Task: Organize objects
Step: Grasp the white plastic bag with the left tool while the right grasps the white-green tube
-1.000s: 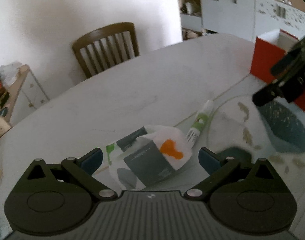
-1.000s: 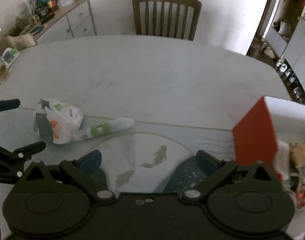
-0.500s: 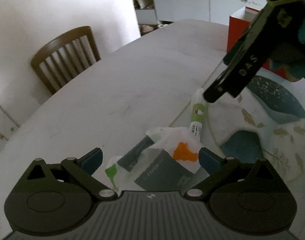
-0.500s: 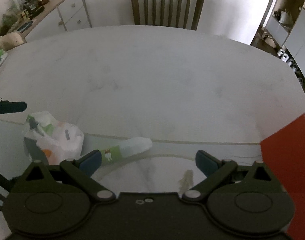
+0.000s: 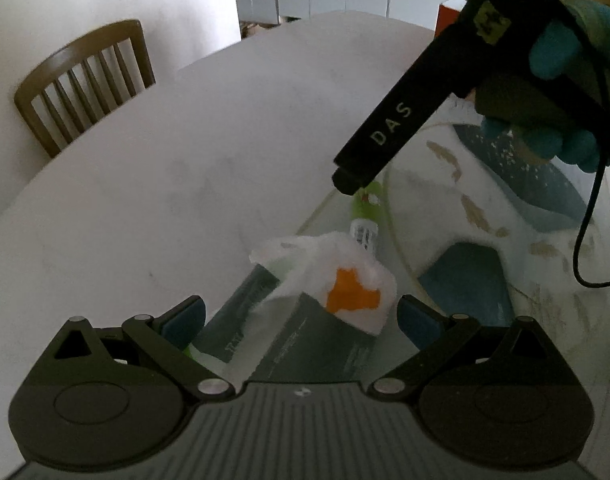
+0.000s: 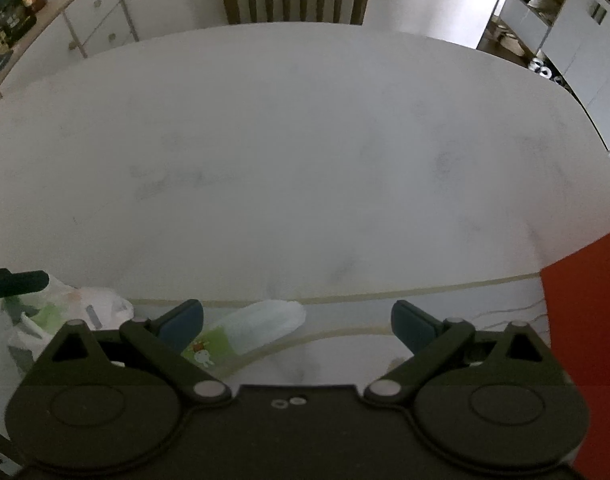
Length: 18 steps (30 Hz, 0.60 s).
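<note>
1. The left tongs (image 5: 301,314) were held wide open, empty, around the grey carton in a white plastic bag (image 5: 305,320) on the white marble counter (image 5: 185,184).
2. The right tongs (image 6: 297,316), also spread and empty, were poised over the green-and-white tube (image 6: 249,332), at the bag's 1 o'clock.
3. Closing on each item was judged the next move.

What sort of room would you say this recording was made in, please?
Most likely a home dining room: a large white dining table, a wooden slat-back chair against the wall, and a cluttered sideboard.
</note>
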{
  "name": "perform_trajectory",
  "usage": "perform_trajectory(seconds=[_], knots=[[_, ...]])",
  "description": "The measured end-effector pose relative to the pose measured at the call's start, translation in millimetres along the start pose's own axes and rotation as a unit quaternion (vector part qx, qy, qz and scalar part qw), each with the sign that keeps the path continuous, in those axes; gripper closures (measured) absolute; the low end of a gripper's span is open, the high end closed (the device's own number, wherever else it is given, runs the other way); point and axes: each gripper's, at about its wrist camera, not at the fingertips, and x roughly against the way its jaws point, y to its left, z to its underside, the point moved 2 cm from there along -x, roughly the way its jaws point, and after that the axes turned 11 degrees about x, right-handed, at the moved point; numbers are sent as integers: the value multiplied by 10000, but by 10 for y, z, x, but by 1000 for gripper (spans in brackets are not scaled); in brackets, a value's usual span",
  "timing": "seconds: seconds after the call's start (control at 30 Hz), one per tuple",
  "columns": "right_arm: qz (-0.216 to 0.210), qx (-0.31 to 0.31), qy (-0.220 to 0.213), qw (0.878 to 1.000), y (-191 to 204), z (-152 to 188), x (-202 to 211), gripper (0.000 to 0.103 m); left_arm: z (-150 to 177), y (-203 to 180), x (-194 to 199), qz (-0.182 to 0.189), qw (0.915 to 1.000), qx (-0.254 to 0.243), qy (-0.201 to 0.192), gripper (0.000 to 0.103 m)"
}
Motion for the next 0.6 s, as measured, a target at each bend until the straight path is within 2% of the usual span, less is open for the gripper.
perform_trajectory(seconds=[0.23, 0.6], knots=[[46, 195, 114, 9997, 62, 134, -87, 2, 99, -63, -16, 34, 10000, 86, 29, 1], [-177, 374, 199, 9989, -84, 477, 21, 2, 185, -157, 67, 128, 9978, 644, -84, 1]])
